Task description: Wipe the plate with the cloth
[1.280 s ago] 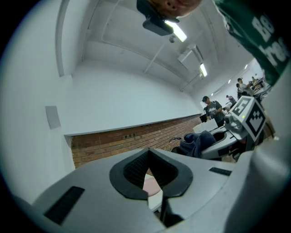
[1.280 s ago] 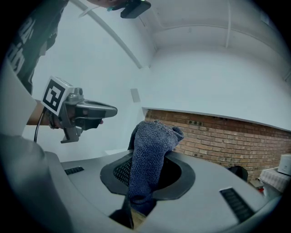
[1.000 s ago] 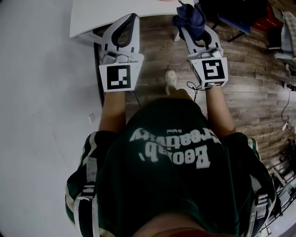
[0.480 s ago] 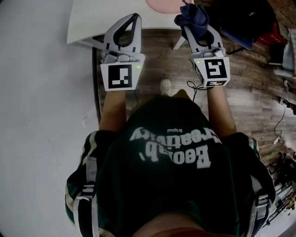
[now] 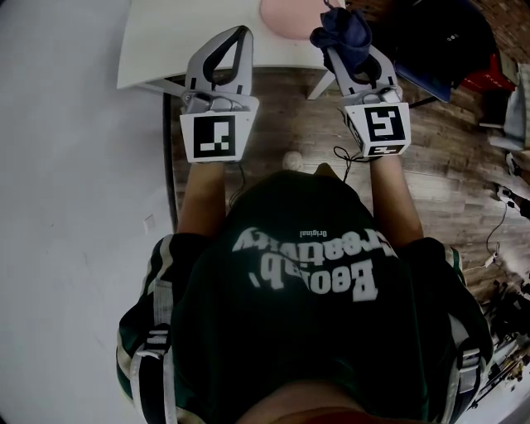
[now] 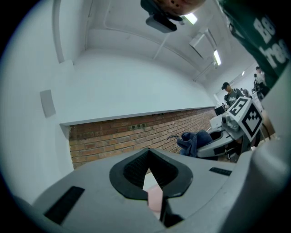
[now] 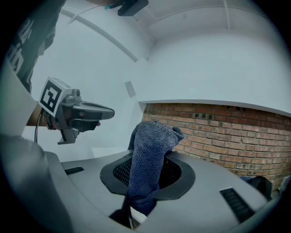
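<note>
As r. gripper (image 5: pixel 343 48) clamps the bunched cloth (image 5: pixel 344 25), l. gripper (image 5: pixel 238 35) closed & empty, cloth may slip wiping plate (image 5: pixel 281 16) at 12 o'clock.

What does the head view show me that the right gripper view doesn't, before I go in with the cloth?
Only the head view: the pink plate, lying on the white table just ahead of both grippers, and the wooden floor below.
Only the right gripper view: the brick wall beyond, and a close look at the jaws closed on the cloth.
Both: the dark blue cloth bunched in the right gripper, and the left gripper beside it, shut and empty.
</note>
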Motion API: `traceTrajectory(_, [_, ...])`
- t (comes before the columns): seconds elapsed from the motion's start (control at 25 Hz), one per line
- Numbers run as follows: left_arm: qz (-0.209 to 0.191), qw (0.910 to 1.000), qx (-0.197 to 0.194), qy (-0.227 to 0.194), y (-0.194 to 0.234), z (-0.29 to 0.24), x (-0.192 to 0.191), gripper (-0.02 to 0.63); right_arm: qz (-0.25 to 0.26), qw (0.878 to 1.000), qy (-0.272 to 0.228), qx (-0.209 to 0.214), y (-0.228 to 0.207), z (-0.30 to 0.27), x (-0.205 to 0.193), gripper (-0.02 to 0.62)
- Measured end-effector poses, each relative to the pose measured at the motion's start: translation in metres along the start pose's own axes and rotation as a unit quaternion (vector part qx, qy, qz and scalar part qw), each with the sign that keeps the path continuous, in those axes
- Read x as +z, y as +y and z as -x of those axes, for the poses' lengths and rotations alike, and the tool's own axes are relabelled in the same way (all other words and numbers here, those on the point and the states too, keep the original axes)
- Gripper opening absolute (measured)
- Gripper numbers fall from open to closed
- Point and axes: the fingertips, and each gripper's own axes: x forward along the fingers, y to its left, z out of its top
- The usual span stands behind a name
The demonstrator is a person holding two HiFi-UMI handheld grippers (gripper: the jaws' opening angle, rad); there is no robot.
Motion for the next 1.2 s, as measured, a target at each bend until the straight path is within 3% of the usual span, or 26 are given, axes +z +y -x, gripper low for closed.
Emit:
traceTrajectory(0.56, [0.006,0.9998,-0.014,-0.014,-0.008,-0.01,-0.004,0.003,0.029,1.0,0.006,0.002,-0.001,-0.004,-0.003,0.077])
traceTrajectory(0.68, [0.015,0.9996,-0.019,-0.011,-0.008,-0.039,-0.023,0.003,0.026,1.0,0.013,0.0,-0.016,-0.021,-0.024,0.077])
traceTrajectory(0.92, [0.011,0.9995,-0.03,-0.007,0.01,-0.073,0.016,0.003,0.011,1.0,0.02,-0.001,-0.044,-0.039,0.011,0.077])
traceTrajectory(1.08, [0.011,0.9993,-0.035,-0.005,0.005,-0.096,-0.014,0.003,0.008,1.0,0.026,-0.007,-0.058,-0.056,-0.02,0.077])
traceTrajectory(1.2, [0.003,0.9989,-0.046,0.001,0.023,-0.12,0.014,0.003,-0.01,0.999,0.028,-0.014,-0.082,-0.075,0.008,0.077])
